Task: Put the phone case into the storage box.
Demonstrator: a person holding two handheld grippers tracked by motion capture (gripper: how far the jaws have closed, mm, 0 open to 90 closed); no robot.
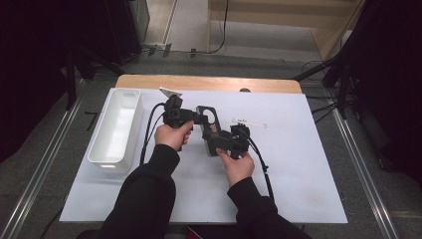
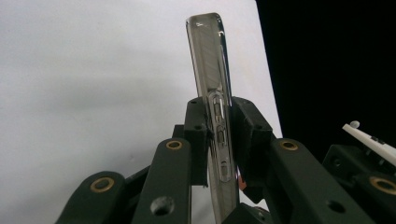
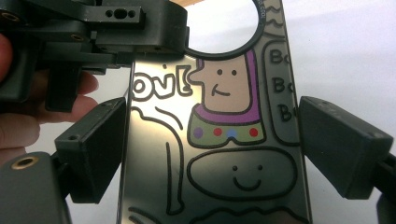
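A see-through phone case (image 3: pixel 224 93) with a cartoon figure printed on it is held up between both grippers above the white sheet. My left gripper (image 2: pixel 219 121) is shut on it, and the case (image 2: pixel 210 51) stands edge-on between its pads, which press on both faces. My right gripper (image 3: pixel 212 149) spans the case's width, with one pad against each long edge. In the high view the case (image 1: pixel 209 113) sits between the left gripper (image 1: pixel 199 118) and the right gripper (image 1: pixel 221 138), over the middle of the table.
A long white bin (image 1: pixel 117 124) stands at the left edge of the white sheet (image 1: pixel 298 164). A small pale strip (image 1: pixel 249 122) lies just right of the grippers. The wooden table edge (image 1: pixel 209 82) runs along the back. Dark stands flank the table.
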